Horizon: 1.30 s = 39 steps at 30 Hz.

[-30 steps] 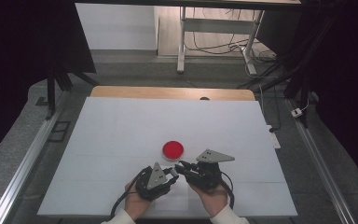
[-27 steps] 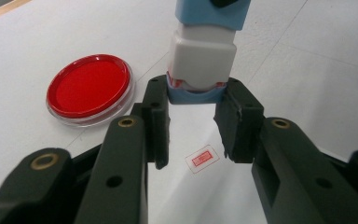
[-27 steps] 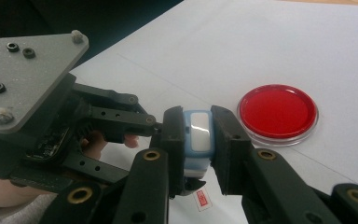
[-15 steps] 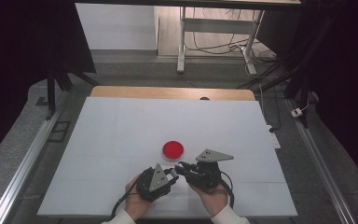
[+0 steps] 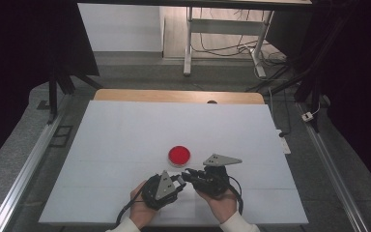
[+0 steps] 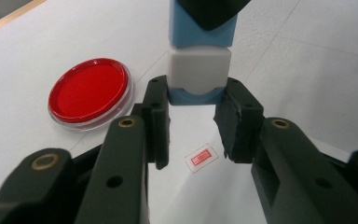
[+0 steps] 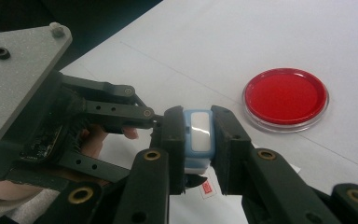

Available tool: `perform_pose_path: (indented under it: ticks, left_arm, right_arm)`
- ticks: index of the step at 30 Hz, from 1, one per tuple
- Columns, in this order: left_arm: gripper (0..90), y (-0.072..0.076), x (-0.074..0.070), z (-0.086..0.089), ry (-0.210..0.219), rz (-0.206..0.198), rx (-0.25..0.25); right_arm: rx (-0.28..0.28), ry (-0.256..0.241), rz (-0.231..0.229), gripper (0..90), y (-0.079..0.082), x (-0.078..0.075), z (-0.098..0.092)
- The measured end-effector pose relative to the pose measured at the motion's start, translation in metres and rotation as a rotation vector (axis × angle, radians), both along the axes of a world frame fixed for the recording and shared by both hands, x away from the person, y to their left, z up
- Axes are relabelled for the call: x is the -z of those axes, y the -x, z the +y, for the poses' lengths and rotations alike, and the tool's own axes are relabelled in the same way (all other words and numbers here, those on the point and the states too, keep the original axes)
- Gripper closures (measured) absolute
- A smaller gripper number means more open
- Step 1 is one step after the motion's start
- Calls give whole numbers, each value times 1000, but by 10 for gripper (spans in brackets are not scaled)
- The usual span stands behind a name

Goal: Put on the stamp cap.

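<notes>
Near table's front edge, right gripper (image 7: 199,140) clamped on blue-white stamp (image 7: 198,135); stamp's free end sits between left gripper (image 6: 192,122) jaws, spread apart. Long axis runs gripper to gripper. Red ink pad (image 5: 179,154) at 11 o'clock, close.

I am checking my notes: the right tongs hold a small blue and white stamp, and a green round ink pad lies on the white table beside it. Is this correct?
Not quite. The round ink pad is red, not green, as the right gripper view shows. The rest stands: the right tongs hold the small blue and white stamp, above the white table.
</notes>
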State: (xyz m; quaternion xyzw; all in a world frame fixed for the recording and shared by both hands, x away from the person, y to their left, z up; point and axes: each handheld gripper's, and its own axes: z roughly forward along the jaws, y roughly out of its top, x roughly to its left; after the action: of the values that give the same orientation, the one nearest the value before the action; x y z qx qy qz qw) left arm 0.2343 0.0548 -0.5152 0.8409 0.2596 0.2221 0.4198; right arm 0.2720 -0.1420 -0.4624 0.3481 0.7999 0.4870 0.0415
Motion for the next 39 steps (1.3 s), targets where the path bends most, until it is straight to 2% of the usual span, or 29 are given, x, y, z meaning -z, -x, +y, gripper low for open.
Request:
perform_pose_path:
  ticks: [4, 14, 20, 29, 35, 37, 39]
  left_arm:
    - [654, 0, 0, 0, 11, -1, 1]
    - [642, -3, 2, 2, 30, 31, -4]
    - [610, -5, 1, 4, 55, 62, -6]
    - [509, -8, 0, 7, 78, 97, -8]
    - [374, -11, -2, 12, 105, 138, -23]
    - [320, -12, -3, 14, 109, 164, -18]
    - [299, -13, -4, 17, 108, 173, -18]
  right_arm:
    - [-1, -5, -1, 757, 0, -1, -1]
    - [-8, -14, -21, 756, 0, 0, -1]
    - [-20, -9, -38, 756, 1, -1, -1]
    - [-28, -21, -58, 755, 1, -3, -2]
    - [-27, -34, -76, 755, 2, -5, -4]
    - [-26, -38, -90, 755, 2, -7, -6]
    - [-26, -43, -100, 755, 2, -8, -7]
